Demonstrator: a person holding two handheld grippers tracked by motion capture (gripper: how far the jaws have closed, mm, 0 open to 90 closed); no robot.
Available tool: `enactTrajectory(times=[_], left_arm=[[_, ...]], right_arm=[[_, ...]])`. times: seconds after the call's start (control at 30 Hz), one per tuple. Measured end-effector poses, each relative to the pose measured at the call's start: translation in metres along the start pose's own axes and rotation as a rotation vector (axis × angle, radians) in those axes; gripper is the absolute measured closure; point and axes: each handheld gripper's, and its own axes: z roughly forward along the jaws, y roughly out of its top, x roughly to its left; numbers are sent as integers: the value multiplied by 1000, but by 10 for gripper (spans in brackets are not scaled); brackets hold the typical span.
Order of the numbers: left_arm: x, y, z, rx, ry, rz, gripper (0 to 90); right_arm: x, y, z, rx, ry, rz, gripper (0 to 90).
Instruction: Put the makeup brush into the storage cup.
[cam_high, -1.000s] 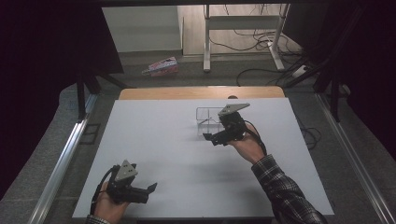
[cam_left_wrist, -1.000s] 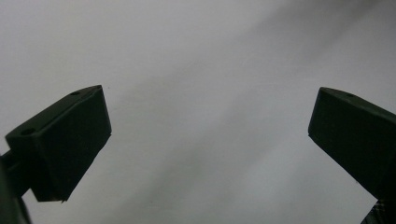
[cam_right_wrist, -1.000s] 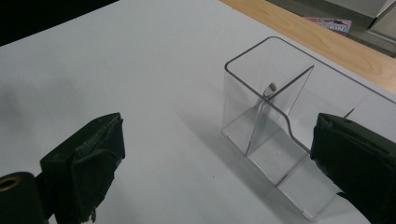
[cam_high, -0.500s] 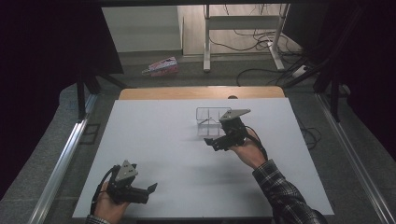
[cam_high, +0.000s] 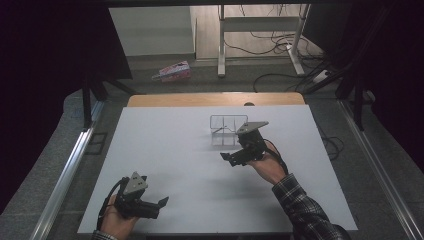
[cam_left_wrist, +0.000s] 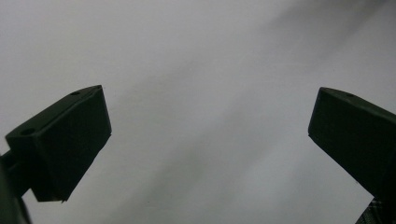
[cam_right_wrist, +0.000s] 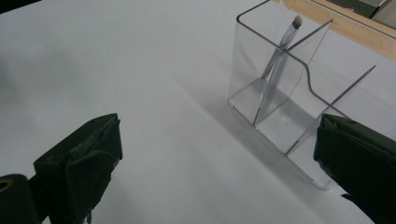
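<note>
A clear plastic organizer stands toward the far middle of the white table, just left of and beyond the right gripper. In the right gripper view it shows as a box split by thin dividers into compartments, and a slim brush leans in the far one, tip up, resting against a divider. The right gripper has its jaws spread wide with nothing between them, a short way off the near side of the box. The left gripper rests at the near left of the table, well apart from the box, jaws also wide and empty above bare tabletop.

The organizer looks light, rigid and smooth, so it will likely slide or tip if nudged, and its thin walls could crack under a hard squeeze. An outer wall or a divider's top edge seems the best place to pinch. The brush is thin, light and stiff; its handle above the rim is the part to take, gently, since it may roll or slip
</note>
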Motion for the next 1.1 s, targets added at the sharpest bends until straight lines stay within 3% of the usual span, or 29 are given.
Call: enactTrajectory(times=[1.1], left_arm=[[1,-1,-1,-9,5,-9,0]], right_arm=[[12,-18,-20,11,-8,-25,11]])
